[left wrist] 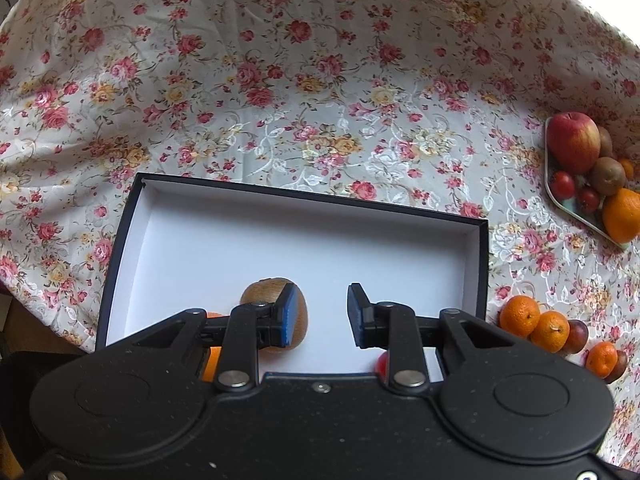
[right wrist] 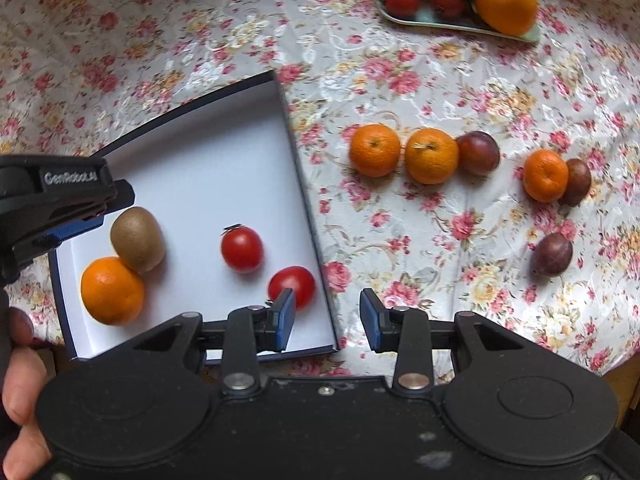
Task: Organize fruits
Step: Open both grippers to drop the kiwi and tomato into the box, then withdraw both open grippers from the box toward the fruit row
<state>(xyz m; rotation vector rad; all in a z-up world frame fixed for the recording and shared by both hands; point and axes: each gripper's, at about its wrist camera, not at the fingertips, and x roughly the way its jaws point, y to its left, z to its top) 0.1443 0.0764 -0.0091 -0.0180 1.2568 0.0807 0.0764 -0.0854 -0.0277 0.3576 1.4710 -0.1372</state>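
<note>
A floral cloth [right wrist: 440, 92] covers the surface; both grippers, left [left wrist: 320, 314] and right [right wrist: 328, 320], hover with fingers spread, empty, over the box [left wrist: 280, 216] with its kiwi [right wrist: 138, 239].

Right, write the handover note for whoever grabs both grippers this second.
Left gripper: open, empty, over the box beside the kiwi.
Right gripper: open, empty, above the box's near right corner.
Done: kiwi, one orange and two tomatoes lie in the box.
Left: three mandarins and three plums loose on the cloth; more fruit on the tray.
</note>
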